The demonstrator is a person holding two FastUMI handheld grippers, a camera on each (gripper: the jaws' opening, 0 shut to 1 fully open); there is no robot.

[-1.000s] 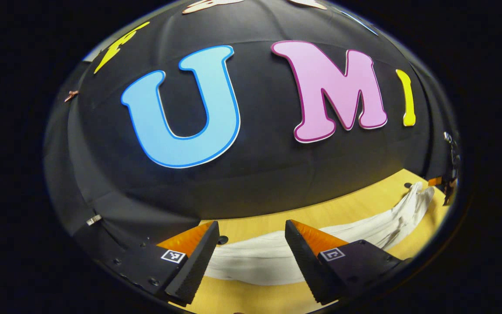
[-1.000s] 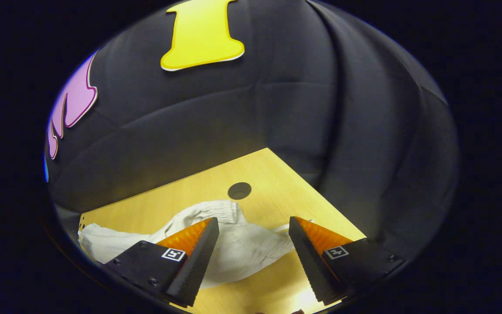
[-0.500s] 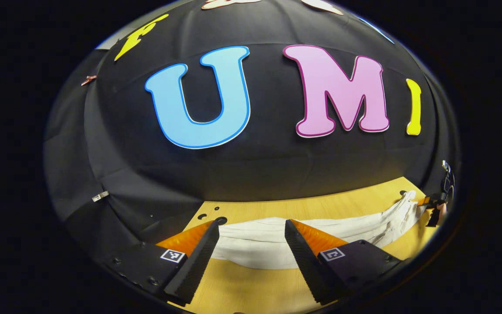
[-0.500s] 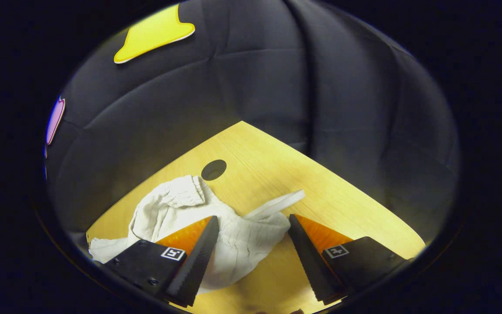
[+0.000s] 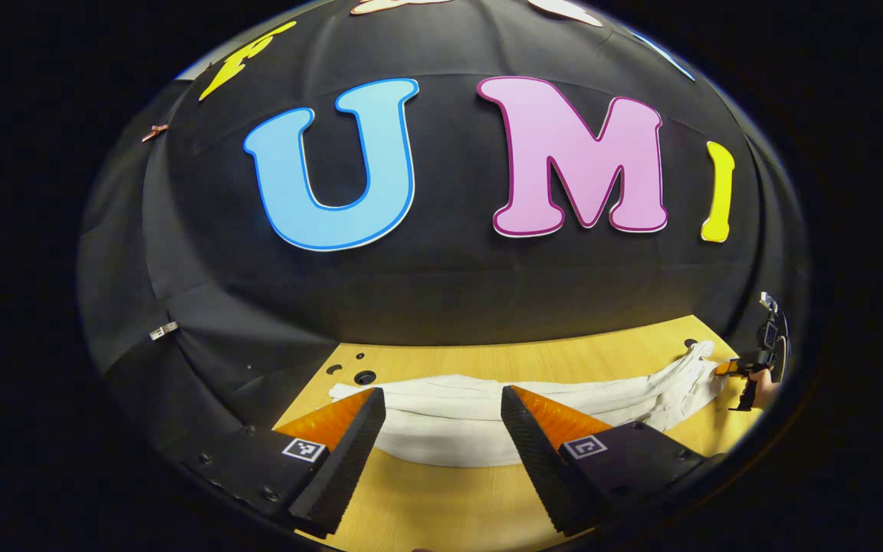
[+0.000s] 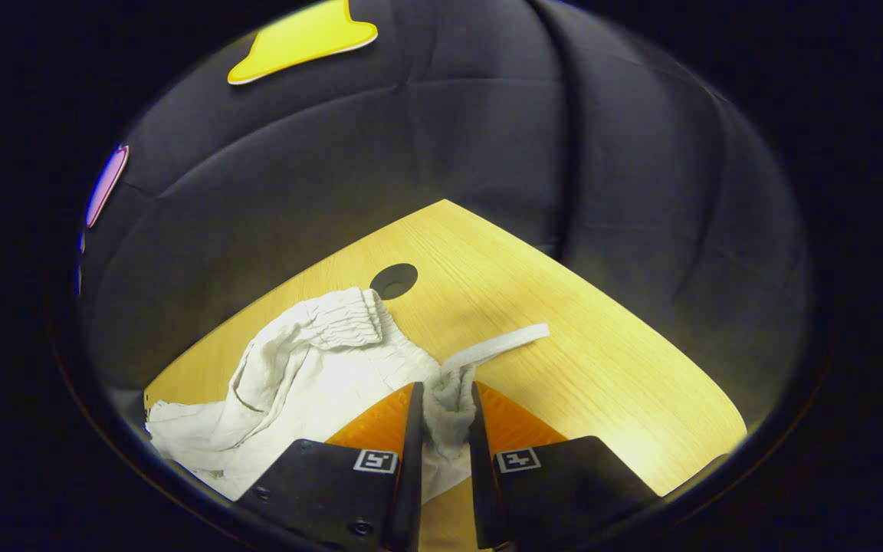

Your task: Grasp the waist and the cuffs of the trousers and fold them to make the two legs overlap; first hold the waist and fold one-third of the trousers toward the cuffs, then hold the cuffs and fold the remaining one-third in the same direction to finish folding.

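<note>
White trousers (image 5: 480,418) lie stretched across the wooden table (image 5: 449,506) in the left gripper view, cuff end at the left. My left gripper (image 5: 441,452) is open, hovering just short of that cuff end with cloth seen between its fingers. In the right gripper view the elastic waist (image 6: 334,322) is bunched up and a drawstring (image 6: 499,345) trails to the right. My right gripper (image 6: 443,452) is shut on a fold of the waist (image 6: 448,406). Far right in the left gripper view, the right gripper (image 5: 748,372) and a hand sit at the waist end.
A round cable hole (image 6: 394,280) lies just beyond the waist, and smaller holes (image 5: 365,377) sit near the cuff end. The black cloth wall (image 6: 426,169) closes the table's far edges. Bare wood (image 6: 625,383) stretches to the right of the waist.
My right gripper has gone from open to shut on the waist cloth. The left gripper's view shifted slightly, showing more of the cuff end; its fingers stayed open.
</note>
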